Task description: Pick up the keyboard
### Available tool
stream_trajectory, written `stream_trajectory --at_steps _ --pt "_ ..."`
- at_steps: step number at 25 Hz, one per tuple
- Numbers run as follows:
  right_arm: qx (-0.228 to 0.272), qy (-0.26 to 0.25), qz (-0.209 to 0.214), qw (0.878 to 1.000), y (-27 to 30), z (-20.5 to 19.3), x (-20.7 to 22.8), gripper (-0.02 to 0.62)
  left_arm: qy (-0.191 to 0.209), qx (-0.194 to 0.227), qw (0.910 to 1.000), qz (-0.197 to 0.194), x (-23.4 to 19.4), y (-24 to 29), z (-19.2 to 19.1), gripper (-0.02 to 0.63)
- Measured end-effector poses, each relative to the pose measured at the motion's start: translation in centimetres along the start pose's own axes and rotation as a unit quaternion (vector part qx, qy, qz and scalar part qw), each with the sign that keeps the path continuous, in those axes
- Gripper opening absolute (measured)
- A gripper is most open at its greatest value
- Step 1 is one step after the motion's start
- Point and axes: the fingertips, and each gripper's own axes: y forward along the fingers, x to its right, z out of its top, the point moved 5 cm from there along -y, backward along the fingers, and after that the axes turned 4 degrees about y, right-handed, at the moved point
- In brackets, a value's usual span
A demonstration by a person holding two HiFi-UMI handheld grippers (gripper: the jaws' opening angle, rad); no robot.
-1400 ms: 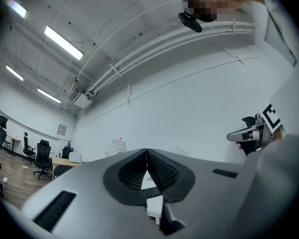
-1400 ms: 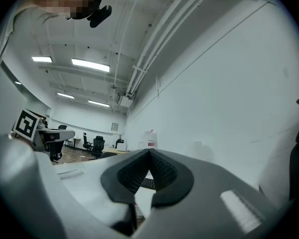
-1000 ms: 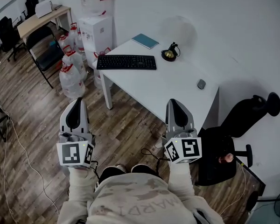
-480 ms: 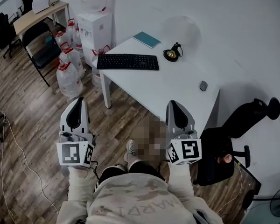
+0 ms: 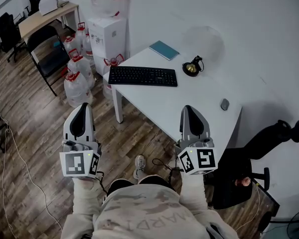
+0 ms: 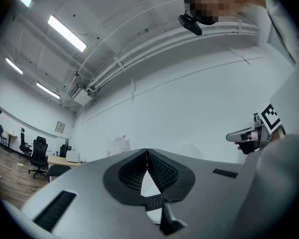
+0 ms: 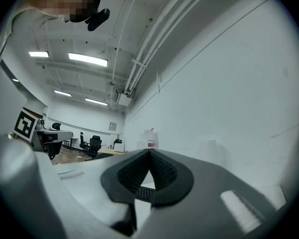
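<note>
Two grippers, both empty with jaws pressed together: your left gripper [image 5: 82,107] and right gripper [image 5: 188,109] hang over the floor, well short of the white table [image 5: 175,105]. The keyboard [image 5: 143,76] lies flat at the table's left end. I'd judge it light, stiff and long, with slick plastic. Held at one end it would likely droop and twist, so spread the jaws and take both short ends. A teal notebook [image 5: 164,50] lies just beyond it, a small black and brass object [image 5: 192,67] is near its right end, and a mouse [image 5: 224,104] sits well apart. Water bottles [image 5: 77,86] crowd the floor left of the table.
</note>
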Motion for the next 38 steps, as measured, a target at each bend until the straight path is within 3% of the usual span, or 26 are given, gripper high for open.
stream_trajectory --at_steps 10,24,38 --pt "0.009 0.006 0.019 1.000 8.3 -0.1 3.0 0.009 0.006 0.004 0.9999 0.013 -1.5 7.7 -1.0 0.006" --pt "0.003 0.004 0.035 0.999 18.2 -1.6 10.5 0.011 0.017 0.010 0.9995 0.023 -0.2 19.0 -2.9 0.006" --pt "-0.037 0.019 0.042 0.998 23.2 -5.6 13.4 0.009 0.019 -0.035 0.9984 0.039 -0.8 23.0 -6.4 0.006"
